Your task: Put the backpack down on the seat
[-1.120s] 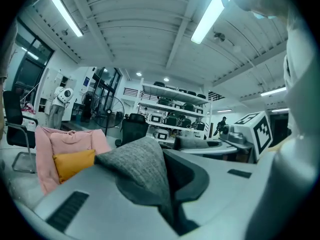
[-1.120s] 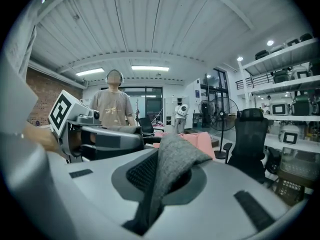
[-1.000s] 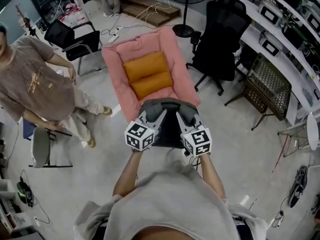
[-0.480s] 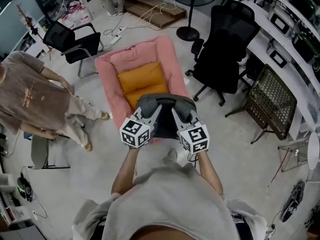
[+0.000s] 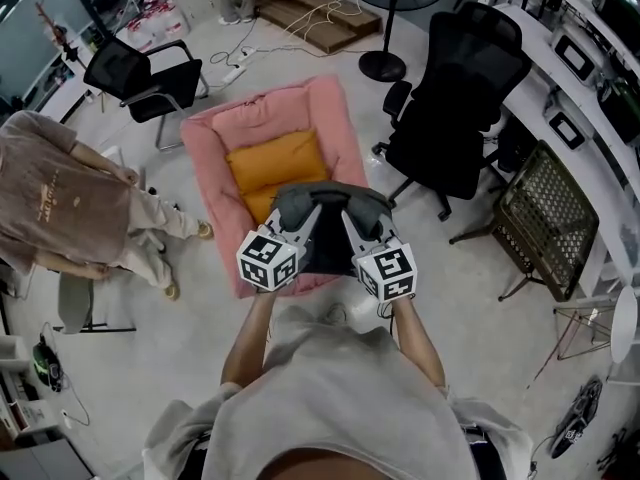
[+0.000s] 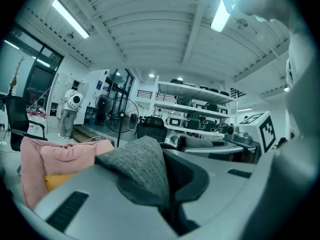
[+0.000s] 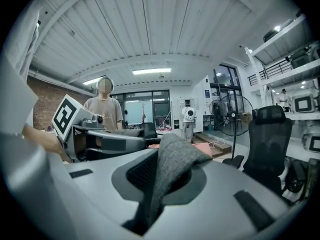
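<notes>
We hold the backpack (image 5: 330, 206) up between both tools. The left tool (image 5: 300, 218) is clamped tight on a fold of its grey fabric, and the right tool (image 5: 352, 220) is pinched shut on a second fold just beside it. The bag's darker body drops toward the lower middle of the frame. The pink seat (image 5: 340, 128) lies straight ahead of the tools, toward the upper middle of the frame. Its long axis runs away from us and leans slightly to the upper left, with an orange cushion (image 5: 270, 163) at its centre. From the head view the bag overlaps the seat's near edge; we cannot tell whether it touches. We judge that the coming move is forward and down onto the cushion. The left tool sits a little nearer the seat's centre line, so we should drift slightly left.
</notes>
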`<state>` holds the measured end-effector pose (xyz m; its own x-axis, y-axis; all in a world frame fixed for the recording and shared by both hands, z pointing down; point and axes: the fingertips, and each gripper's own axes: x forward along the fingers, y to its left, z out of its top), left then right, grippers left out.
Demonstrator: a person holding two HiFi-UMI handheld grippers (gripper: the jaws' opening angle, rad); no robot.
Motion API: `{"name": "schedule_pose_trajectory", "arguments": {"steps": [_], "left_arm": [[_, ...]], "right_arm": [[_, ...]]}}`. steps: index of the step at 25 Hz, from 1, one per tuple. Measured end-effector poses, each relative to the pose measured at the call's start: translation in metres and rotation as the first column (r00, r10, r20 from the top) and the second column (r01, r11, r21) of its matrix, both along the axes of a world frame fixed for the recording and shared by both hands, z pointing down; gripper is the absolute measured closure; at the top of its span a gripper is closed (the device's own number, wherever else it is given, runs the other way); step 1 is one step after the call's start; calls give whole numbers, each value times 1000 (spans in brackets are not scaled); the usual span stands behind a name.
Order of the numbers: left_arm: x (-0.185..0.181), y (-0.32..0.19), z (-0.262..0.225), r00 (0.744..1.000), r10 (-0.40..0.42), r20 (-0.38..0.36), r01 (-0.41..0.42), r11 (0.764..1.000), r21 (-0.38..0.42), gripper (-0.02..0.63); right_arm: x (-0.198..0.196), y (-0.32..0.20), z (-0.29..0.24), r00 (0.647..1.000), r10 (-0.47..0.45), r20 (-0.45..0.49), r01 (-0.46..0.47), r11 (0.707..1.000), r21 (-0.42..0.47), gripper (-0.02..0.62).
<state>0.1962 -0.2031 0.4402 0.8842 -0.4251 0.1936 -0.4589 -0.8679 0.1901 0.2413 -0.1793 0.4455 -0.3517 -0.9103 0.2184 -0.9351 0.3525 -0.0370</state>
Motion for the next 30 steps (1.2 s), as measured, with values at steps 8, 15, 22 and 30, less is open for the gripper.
{"name": "schedule_pose_trajectory", "arguments": {"steps": [8, 15, 22, 30], "left_arm": [[20, -19, 13, 1000, 14, 11, -13, 999, -30, 584], [18, -37, 16, 1000, -1, -5, 0, 999, -39, 584], [-27, -72, 16, 996, -93, -13, 93, 995, -40, 584], [-98, -111, 24, 978, -207, -8, 206, 977, -54, 584]], "right_arm": [[20, -17, 12, 1000, 14, 15, -14, 999, -29, 568], [19, -40, 15, 1000, -1, 8, 2, 999, -38, 568], [-22, -85, 15, 996, -92, 4, 92, 995, -42, 568], [-91, -132, 24, 981, -194, 28, 195, 978, -70, 568]]}}
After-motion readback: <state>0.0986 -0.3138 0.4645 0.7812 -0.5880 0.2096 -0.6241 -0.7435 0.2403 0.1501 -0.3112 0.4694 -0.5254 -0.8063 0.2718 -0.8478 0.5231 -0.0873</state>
